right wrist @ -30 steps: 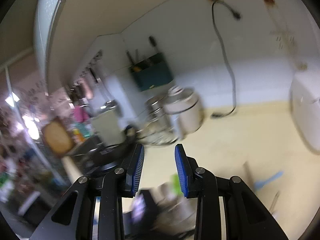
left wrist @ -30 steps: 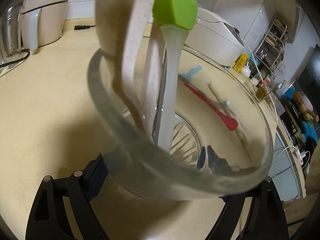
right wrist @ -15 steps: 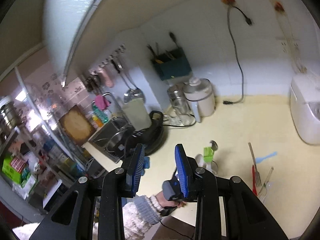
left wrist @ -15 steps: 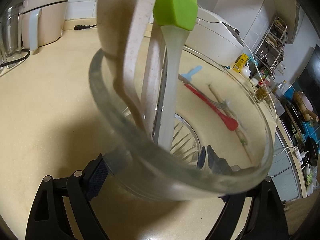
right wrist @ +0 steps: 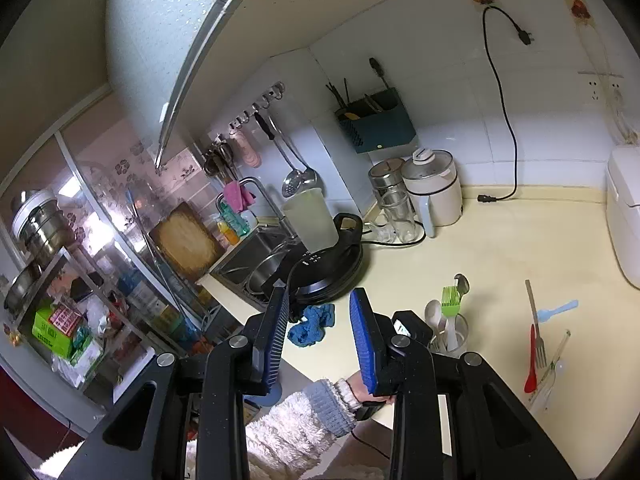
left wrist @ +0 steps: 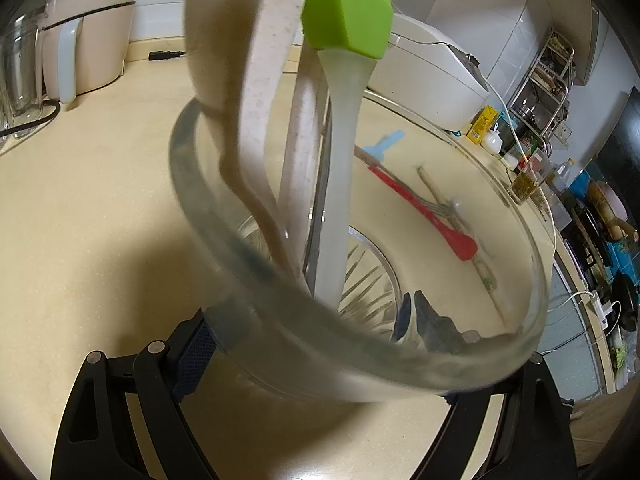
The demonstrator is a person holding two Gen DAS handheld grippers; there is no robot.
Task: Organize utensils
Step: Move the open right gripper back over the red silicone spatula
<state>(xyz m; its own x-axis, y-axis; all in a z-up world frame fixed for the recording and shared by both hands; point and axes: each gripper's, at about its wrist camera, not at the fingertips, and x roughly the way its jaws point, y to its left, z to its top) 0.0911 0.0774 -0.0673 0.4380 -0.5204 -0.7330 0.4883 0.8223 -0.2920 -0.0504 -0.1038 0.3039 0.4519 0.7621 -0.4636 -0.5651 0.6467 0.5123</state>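
Note:
My left gripper [left wrist: 320,340] is shut on a clear glass cup [left wrist: 248,280] standing on the cream counter. In the cup stand a green silicone brush [left wrist: 348,12], a beige spoon [left wrist: 232,60] and other utensils. Seen through the glass, a red spatula [left wrist: 424,210], a fork [left wrist: 432,200] and a blue spoon [left wrist: 386,144] lie on the counter. My right gripper [right wrist: 320,340] is open and empty, held high above the counter. In its view the cup [right wrist: 452,336] stands lower centre, with the red spatula [right wrist: 531,364], fork [right wrist: 536,328] and blue spoon [right wrist: 556,310] to its right.
A white kettle [right wrist: 434,192], glass jars [right wrist: 394,208] and a black electric pan [right wrist: 328,268] stand at the back. A white rice cooker [left wrist: 428,80] is on the right. A blue cloth [right wrist: 312,322] lies near the counter edge. A sink [right wrist: 256,256] is at the left.
My right gripper has swung and steadied to look down on the whole counter. My left gripper and the cup have stayed still.

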